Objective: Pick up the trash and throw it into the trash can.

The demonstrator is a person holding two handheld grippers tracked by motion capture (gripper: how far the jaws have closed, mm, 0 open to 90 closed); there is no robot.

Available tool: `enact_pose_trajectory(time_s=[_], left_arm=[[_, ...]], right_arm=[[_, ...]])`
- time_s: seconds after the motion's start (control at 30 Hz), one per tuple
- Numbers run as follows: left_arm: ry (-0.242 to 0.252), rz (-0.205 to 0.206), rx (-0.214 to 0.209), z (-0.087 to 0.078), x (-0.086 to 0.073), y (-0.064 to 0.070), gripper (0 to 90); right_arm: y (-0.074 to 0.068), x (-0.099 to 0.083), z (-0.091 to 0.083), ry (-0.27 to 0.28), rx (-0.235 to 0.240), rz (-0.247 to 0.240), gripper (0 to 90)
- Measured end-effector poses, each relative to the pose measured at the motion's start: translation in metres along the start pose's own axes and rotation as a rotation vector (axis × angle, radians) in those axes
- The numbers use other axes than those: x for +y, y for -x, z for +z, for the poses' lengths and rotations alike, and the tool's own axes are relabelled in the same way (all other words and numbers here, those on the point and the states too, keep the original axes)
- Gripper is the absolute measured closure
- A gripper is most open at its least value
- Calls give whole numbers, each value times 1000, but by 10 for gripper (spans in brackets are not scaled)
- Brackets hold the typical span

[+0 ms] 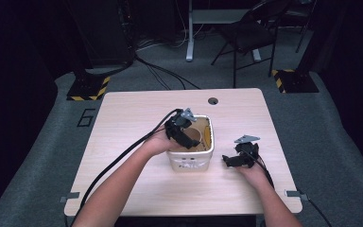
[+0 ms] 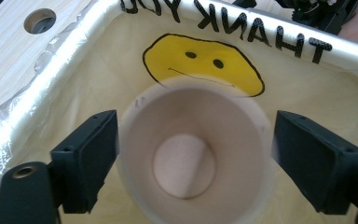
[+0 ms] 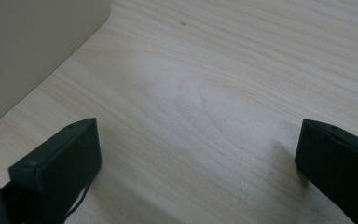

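Pale wooden table (image 1: 137,113) with cable hole (image 1: 212,100), grey carpet (image 1: 340,137), dark room.

The light wooden table (image 1: 123,156) fills the middle of the frame, with a round cable hole (image 1: 212,100) near its far edge, upper centre. A metal bracket (image 1: 70,196) sits at the lower left edge and another (image 1: 291,193) at the lower right. On the grey carpet left of the table there is a marked number 6 (image 1: 86,117). A black folding chair (image 1: 251,35) stands at upper right. Yellow-and-black striped floor plates lie at upper left (image 1: 88,88) and upper right (image 1: 295,80). Black cables (image 1: 163,73) run across the carpet behind the table.
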State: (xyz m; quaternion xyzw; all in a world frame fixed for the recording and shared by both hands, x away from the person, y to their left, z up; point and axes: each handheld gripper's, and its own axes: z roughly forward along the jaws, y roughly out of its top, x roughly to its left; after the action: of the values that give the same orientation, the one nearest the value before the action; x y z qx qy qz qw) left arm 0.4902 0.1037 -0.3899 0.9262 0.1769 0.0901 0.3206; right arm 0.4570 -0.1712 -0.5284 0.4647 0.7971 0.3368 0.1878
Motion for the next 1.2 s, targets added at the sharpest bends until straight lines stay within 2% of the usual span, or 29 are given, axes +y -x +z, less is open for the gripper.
enact_pose_trajectory(time_s=[0.1,0.3,0.47,0.5,0.57,0.6,0.8,1.0,1.03,1.13,1.2], left_arm=[[-12,4,6,0,0,0,142],[-1,10,22,-10,1,0,153],[29,3,52,-32,0,-6,167],[29,3,52,-32,0,-6,171],[50,-11,66,-45,-2,-11,176],[50,-11,66,-45,-2,-11,178],[57,-30,111,-70,-11,-22,187],[65,-53,136,-83,-23,-29,195],[80,-70,130,-87,-28,-32,201],[72,-80,146,-92,-34,-35,201],[89,-89,151,-97,-39,-37,202]], right_arm=[[0,0,0,0,3,-4,0],[0,0,0,0,3,-7,0],[0,0,0,0,3,-7,0],[0,0,0,0,3,-7,0],[0,0,0,0,3,-7,0],[0,0,0,0,3,-7,0],[0,0,0,0,5,-7,0],[0,0,0,0,4,-6,0],[0,0,0,0,3,-7,0],[0,0,0,0,3,-7,0],[0,0,0,0,3,-7,0]])
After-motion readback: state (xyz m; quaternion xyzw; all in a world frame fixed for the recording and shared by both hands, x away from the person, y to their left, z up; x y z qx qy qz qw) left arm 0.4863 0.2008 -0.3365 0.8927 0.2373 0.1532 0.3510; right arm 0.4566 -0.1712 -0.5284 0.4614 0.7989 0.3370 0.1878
